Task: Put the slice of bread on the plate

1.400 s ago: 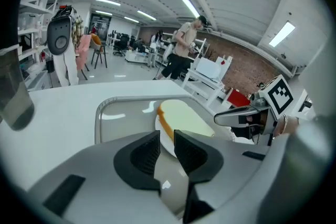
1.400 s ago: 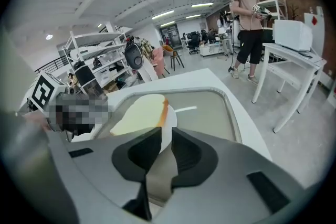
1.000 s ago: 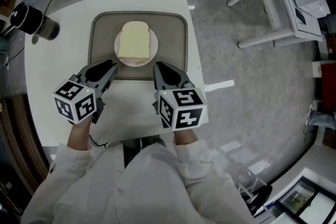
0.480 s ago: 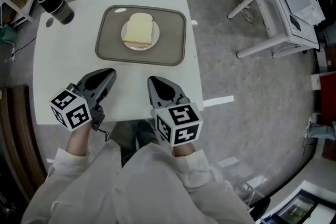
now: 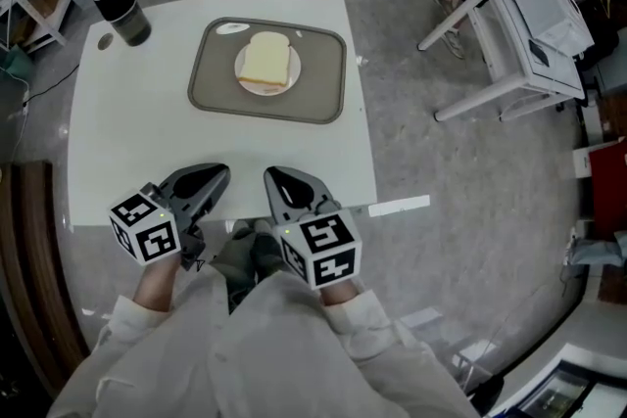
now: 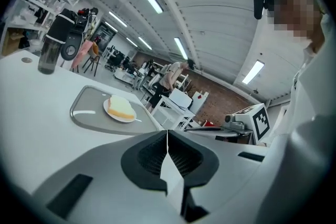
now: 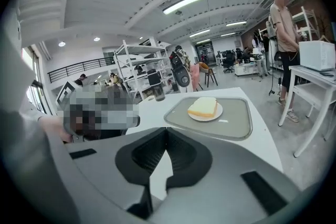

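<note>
I am holding the left tongs and right tongs at lower centre, over the white table's near edge. Each is pressing its jaws together on nothing. The bread is lying on the plate, inside the grey tray at upper centre. A dark tumbler is standing upper left. Grey floor and a white desk are showing at right.
</note>
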Demonstrator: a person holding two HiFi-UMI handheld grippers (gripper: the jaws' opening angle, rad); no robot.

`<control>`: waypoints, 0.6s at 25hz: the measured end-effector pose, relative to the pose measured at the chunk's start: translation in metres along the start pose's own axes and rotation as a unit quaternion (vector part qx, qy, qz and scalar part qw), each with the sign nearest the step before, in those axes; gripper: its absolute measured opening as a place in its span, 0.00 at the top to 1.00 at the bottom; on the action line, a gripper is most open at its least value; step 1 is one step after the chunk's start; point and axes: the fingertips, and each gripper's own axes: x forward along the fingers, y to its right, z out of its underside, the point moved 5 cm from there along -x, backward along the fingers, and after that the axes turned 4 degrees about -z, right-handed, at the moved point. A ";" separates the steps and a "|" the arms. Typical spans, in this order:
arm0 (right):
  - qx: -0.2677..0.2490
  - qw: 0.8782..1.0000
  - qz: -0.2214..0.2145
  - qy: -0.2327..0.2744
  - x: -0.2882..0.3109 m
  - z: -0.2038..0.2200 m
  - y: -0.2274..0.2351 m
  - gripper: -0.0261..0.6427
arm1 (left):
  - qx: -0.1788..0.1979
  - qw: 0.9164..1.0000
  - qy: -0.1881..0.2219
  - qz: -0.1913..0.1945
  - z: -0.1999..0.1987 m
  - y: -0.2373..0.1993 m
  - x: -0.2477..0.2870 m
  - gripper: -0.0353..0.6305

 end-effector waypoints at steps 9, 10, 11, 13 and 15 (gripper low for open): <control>-0.018 1.000 0.002 0.005 0.003 -0.005 -0.031 0.94 | 0.013 0.999 -0.026 0.027 0.006 0.006 -0.018 0.93; -0.020 1.000 -0.001 0.006 0.004 -0.006 -0.034 0.94 | 0.014 0.999 -0.027 0.028 0.006 0.006 -0.021 0.93; -0.022 1.000 -0.004 0.006 0.005 -0.006 -0.038 0.94 | 0.014 0.999 -0.027 0.030 0.007 0.007 -0.024 0.93; -0.023 1.000 -0.008 0.010 0.005 -0.008 -0.042 0.94 | 0.008 0.999 -0.028 0.036 0.009 0.008 -0.027 0.93; -0.022 1.000 -0.010 0.016 0.005 -0.011 -0.045 0.94 | 0.001 0.999 -0.031 0.040 0.011 0.009 -0.029 0.93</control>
